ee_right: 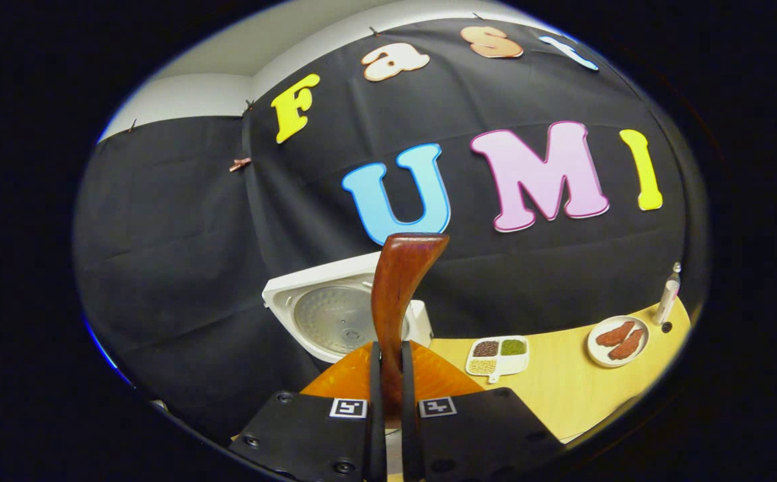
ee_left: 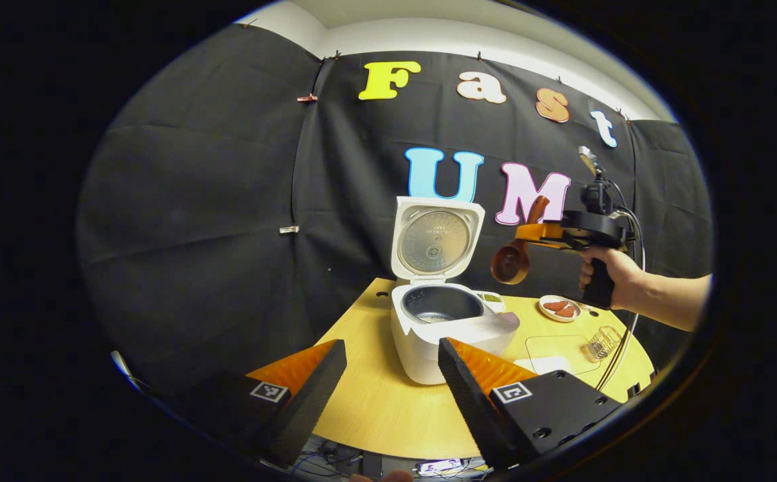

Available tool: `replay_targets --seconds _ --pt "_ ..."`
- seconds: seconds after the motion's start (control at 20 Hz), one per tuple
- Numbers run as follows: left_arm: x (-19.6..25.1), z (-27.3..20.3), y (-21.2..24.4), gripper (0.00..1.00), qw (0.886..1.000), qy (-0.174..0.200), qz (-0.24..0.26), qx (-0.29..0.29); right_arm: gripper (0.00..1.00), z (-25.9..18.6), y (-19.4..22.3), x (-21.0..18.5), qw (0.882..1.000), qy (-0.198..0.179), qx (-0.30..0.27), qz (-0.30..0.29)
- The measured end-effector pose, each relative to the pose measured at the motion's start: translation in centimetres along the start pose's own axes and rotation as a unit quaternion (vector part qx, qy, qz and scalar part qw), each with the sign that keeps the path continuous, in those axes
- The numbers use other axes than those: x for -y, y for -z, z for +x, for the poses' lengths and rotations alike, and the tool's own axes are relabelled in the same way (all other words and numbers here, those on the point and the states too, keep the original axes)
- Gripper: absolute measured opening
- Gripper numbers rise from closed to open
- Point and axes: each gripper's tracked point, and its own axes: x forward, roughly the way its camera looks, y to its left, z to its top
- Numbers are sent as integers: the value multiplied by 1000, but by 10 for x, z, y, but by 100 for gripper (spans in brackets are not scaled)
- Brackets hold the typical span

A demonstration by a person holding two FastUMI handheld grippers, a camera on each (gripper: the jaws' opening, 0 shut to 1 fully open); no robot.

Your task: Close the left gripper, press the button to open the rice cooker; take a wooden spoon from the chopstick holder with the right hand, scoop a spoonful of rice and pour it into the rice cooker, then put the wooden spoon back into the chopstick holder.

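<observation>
One wooden spoon (ee_right: 398, 301) was clamped by its handle between the right gripper's (ee_right: 388, 375) two fingers, held in the air above and right of the one rice cooker (ee_left: 439, 328), whose lid stood open on the round table (ee_left: 375, 402). The left gripper view showed the spoon's bowl hanging downward; the left gripper (ee_left: 392, 375) hung before the cooker, jaws wide apart. The right gripper view showed one divided grain dish (ee_right: 499, 355) and one plate (ee_right: 618, 341).

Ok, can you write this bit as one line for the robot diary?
rice cooker: lid open | right gripper: shut on wooden spoon, raised beside cooker | left gripper: open, empty
</observation>
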Motion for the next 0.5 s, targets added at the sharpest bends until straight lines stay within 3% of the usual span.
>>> replay_targets --seconds 0.5 --pt "48 -2 -12 95 1000 31 3 3 13 -129 -44 140 995 87 47 9"
